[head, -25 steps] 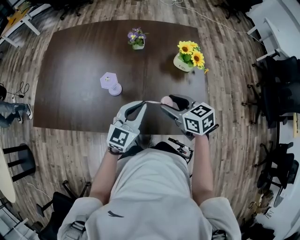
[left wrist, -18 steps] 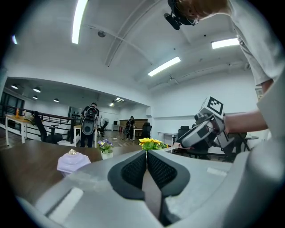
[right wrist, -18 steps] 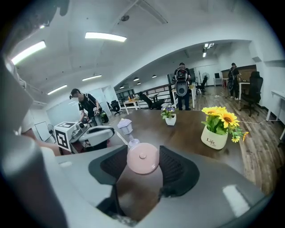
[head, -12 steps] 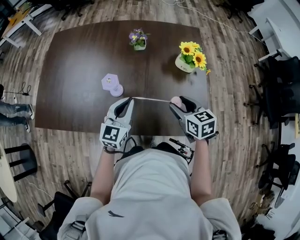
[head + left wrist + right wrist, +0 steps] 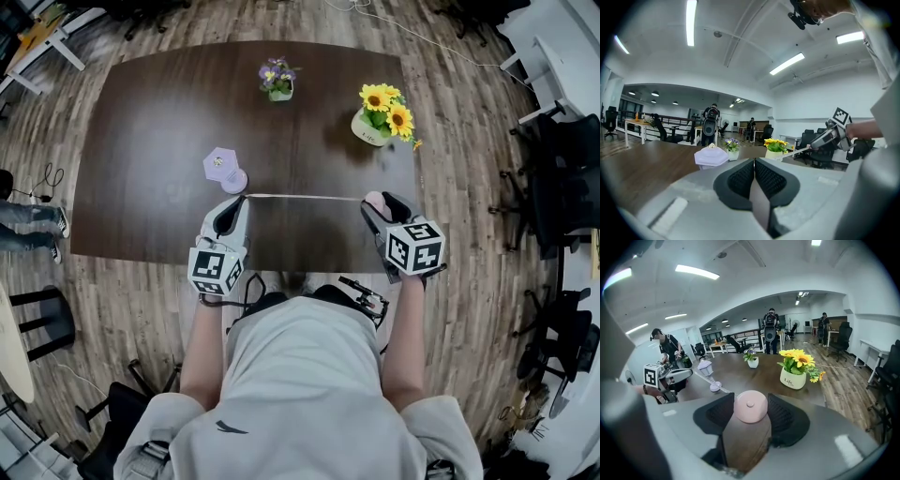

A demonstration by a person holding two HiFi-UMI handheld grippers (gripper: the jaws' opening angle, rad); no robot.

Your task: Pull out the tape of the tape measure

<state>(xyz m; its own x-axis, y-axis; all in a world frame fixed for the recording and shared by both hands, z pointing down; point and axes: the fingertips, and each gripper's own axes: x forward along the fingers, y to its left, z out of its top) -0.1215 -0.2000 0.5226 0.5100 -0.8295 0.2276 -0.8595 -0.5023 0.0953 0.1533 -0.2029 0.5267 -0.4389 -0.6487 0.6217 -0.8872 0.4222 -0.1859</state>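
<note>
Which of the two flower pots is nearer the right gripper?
The sunflower pot, yellow blooms, just beyond the right gripper; the small purple-flower pot stands farther off, toward the table's far edge.

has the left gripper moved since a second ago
Yes. In the head view the left gripper has shifted left: it was right of the small lilac hexagonal ornament and now sits just below it.

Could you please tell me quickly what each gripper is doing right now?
Left gripper: closed on the end of the tape.
Right gripper: closed on the pink tape measure case.
</note>
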